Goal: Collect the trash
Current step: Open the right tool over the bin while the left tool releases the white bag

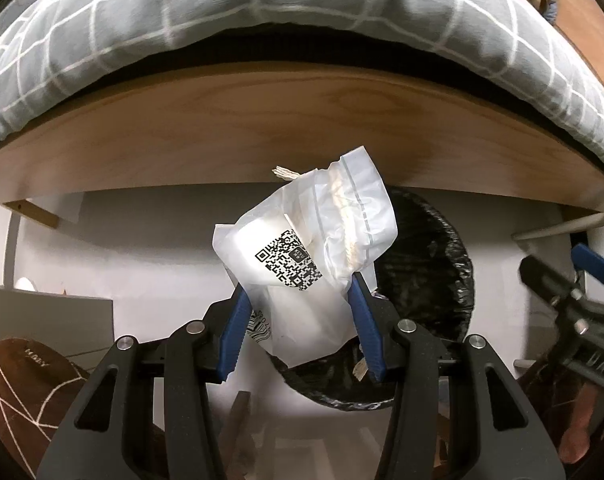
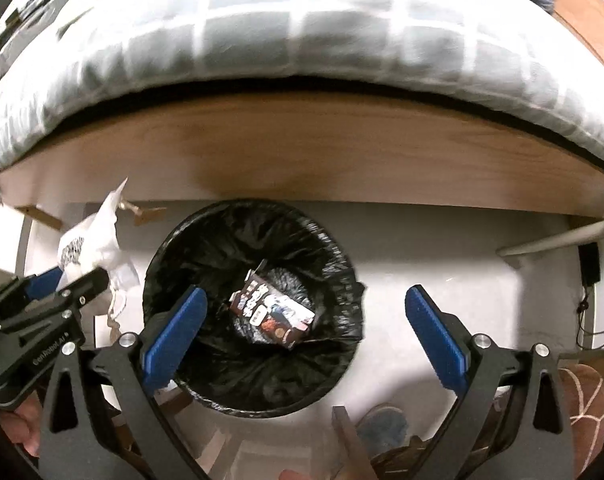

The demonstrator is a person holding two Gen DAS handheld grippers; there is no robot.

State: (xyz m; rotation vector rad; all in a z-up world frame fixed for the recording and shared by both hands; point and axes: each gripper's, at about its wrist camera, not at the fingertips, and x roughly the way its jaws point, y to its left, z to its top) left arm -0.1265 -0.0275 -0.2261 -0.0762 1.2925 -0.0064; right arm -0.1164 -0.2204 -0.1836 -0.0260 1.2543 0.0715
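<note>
My left gripper is shut on a white plastic bag with a QR code and a string, held just left of and above a round bin lined with a black bag. In the right wrist view the bin lies straight below, with a dark printed snack wrapper at its bottom. My right gripper is open and empty above the bin. The left gripper and its white bag show at the left of that view.
A wooden bed frame with a grey checked duvet runs across behind the bin. Brown slippers lie on the white floor at the left and at the right. A black cable and plug sit at the far right.
</note>
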